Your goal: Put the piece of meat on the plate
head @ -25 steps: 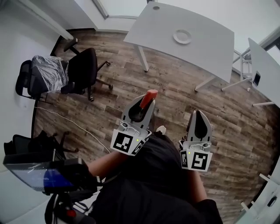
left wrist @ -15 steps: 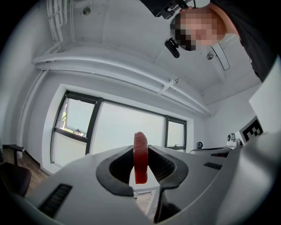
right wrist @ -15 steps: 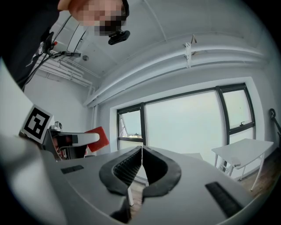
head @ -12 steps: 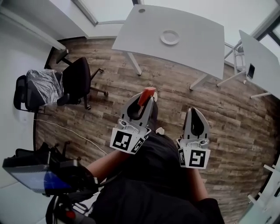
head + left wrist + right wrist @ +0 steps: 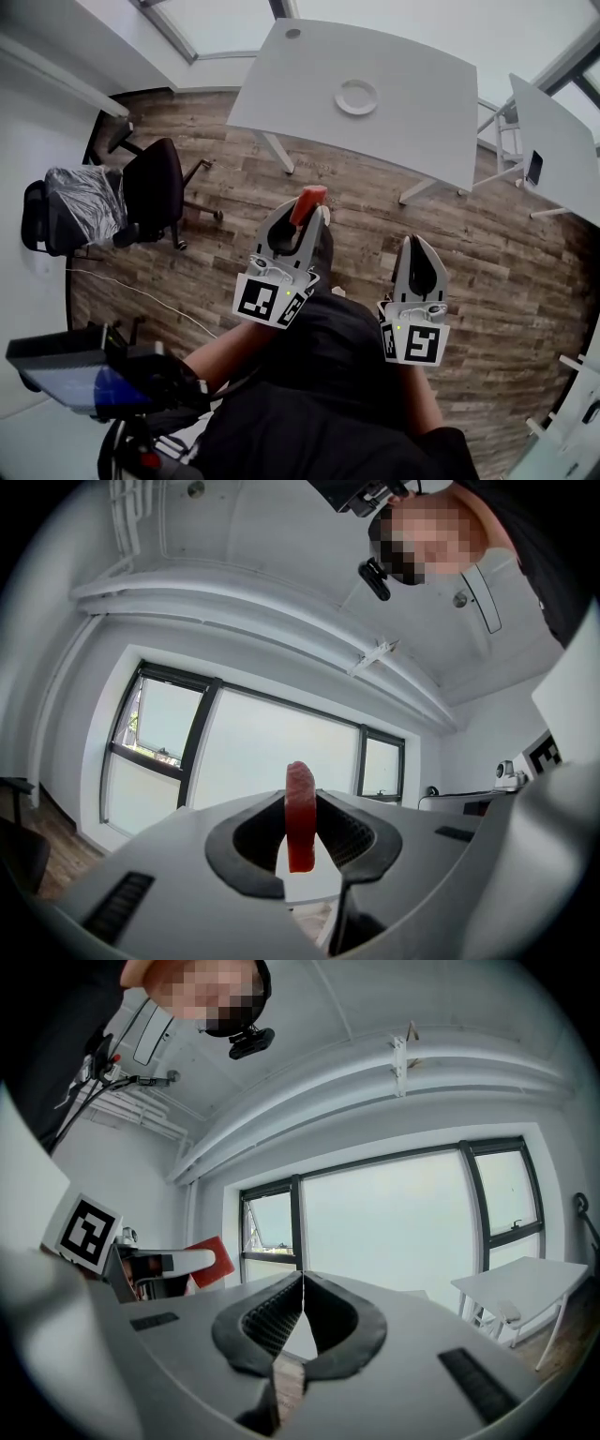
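Note:
A flat red piece of meat sticks out past the tips of my left gripper, which is shut on it; in the left gripper view the meat stands on edge between the jaws. The same meat shows at the left of the right gripper view. My right gripper is held level beside the left one, shut with nothing in it. A round white plate lies on the grey table well ahead of both grippers, over the wooden floor.
A black office chair and a second chair wrapped in plastic stand at the left. Another white table is at the right. A cable runs along the floor. A dark device with a screen sits at lower left.
Both grippers have moved forward toward the table, which now sits nearer and lower in the head view. The meat stays in the left gripper. The right gripper stays shut.

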The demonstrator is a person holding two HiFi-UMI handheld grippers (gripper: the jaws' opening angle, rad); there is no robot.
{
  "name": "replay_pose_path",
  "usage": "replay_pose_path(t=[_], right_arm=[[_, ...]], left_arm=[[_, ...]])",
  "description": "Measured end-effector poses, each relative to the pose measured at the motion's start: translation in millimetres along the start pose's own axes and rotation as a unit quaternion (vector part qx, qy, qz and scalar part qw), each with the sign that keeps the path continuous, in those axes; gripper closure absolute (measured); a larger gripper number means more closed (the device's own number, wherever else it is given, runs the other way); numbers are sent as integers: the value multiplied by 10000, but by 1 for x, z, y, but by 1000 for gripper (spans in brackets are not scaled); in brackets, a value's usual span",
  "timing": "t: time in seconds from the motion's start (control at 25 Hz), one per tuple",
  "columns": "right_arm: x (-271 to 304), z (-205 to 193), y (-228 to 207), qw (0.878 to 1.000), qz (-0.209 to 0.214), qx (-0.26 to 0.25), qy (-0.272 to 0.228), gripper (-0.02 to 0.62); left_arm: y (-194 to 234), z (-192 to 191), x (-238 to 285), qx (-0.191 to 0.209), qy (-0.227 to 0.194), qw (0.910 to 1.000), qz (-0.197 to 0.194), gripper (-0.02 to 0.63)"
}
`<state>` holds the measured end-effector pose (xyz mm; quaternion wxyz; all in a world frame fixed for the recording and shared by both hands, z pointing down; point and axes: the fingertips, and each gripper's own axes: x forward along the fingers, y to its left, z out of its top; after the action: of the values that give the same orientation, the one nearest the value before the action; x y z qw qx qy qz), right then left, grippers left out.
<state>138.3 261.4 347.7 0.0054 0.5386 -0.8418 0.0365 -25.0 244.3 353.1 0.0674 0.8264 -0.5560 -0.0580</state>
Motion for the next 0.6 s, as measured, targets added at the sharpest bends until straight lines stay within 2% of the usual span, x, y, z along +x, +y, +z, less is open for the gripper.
replay_pose_path(t=[0.16, 0.32, 0.6], right_arm=[[46, 1, -8, 10000, -36, -14, 73, 588], [100, 18, -18, 9990, -49, 446, 73, 588], [200, 39, -13, 9999, 19, 133, 64, 588]], left_arm=[[27, 1, 38, -21, 27, 10000, -38, 508], [60, 2, 80, -24, 80, 10000, -41, 508], [125, 12, 143, -125, 169, 9998, -56, 508]])
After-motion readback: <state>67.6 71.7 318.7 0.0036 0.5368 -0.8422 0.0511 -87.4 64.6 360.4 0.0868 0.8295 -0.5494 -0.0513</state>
